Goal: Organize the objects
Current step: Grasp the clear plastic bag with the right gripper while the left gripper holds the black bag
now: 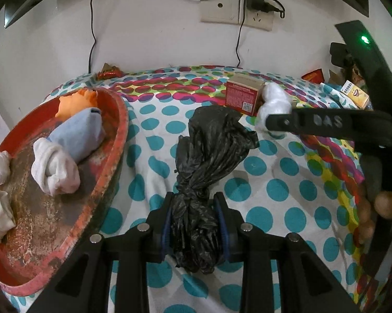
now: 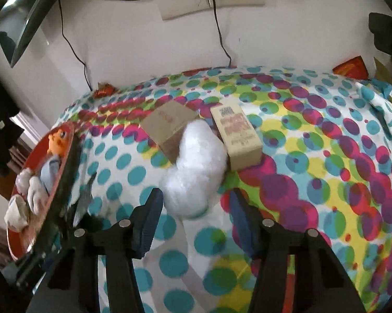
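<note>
Socks (image 1: pixel 56 168) and an orange toy (image 1: pixel 77 101) fill my red basin (image 1: pixel 99 182); left gripper (image 1: pixel 196 224) clamps the black bag (image 1: pixel 209 151), right gripper (image 2: pixel 196 208) gapes around white wadding (image 2: pixel 193 174).

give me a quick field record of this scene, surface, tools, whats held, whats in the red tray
surface: polka-dot cloth
left tool: shut on black plastic bag
right tool: white bundle between its fingers; grip unclear
red tray: orange toy, blue cloth, white rolled cloths
behind bundle: two cardboard boxes
</note>
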### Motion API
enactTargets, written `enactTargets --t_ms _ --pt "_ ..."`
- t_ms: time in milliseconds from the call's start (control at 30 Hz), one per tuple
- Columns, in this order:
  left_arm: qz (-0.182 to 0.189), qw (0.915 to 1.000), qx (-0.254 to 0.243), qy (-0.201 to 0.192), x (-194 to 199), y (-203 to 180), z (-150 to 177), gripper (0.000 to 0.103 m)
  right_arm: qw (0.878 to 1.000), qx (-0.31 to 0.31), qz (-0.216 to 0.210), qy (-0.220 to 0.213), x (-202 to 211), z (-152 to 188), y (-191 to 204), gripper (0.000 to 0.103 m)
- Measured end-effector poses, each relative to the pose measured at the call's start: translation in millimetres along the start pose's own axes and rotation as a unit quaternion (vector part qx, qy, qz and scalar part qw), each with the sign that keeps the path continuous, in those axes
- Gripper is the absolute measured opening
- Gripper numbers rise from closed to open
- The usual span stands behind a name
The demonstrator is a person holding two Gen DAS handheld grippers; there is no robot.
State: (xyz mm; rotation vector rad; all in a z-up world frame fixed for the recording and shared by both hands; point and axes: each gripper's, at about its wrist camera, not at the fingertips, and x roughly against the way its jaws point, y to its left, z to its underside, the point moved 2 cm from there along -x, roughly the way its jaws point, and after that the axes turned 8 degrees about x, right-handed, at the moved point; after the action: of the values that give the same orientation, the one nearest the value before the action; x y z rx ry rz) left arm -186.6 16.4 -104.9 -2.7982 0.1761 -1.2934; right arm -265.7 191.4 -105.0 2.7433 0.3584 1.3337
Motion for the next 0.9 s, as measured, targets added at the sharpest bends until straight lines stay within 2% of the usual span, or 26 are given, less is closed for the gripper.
enactTargets --t_ms 100,167,300,367,533,700,900 --pt "0.0 1.0 0.0 0.0 0.1 -0.3 0.3 0.031 1.0 -0.005 -0.007 -0.007 -5.3 -4.6 2.1 0.049" --pt "0.0 1.0 0.0 0.0 0.2 -0.1 0.3 0.031 1.0 -0.003 0.003 -0.009 -7.8 -8.2 3.5 0.048" --pt "0.001 1.0 0.001 0.0 0.3 -1.7 1.1 0.031 0.999 0.02 0.024 -0.009 -13.7 -12.8 10.9 0.029" --pt "0.001 1.0 0.001 0.0 1.1 -1.3 2.0 0.031 0.999 0.026 0.023 -0.013 -10.5 -11.1 9.6 0.027" --pt "0.001 1.0 0.001 0.0 1.3 -1.6 2.5 0.031 0.999 0.028 0.028 -0.033 14.9 6.5 -3.7 0.027" --pt "0.001 1.0 0.002 0.0 1.7 -2.2 3.1 0.031 0.996 0.044 0.062 -0.049 47.0 32.3 -15.2 0.027" --pt "0.002 1.0 0.003 0.0 1.8 -2.1 3.9 0.032 0.994 0.054 0.088 -0.042 55.8 43.1 -17.0 0.027"
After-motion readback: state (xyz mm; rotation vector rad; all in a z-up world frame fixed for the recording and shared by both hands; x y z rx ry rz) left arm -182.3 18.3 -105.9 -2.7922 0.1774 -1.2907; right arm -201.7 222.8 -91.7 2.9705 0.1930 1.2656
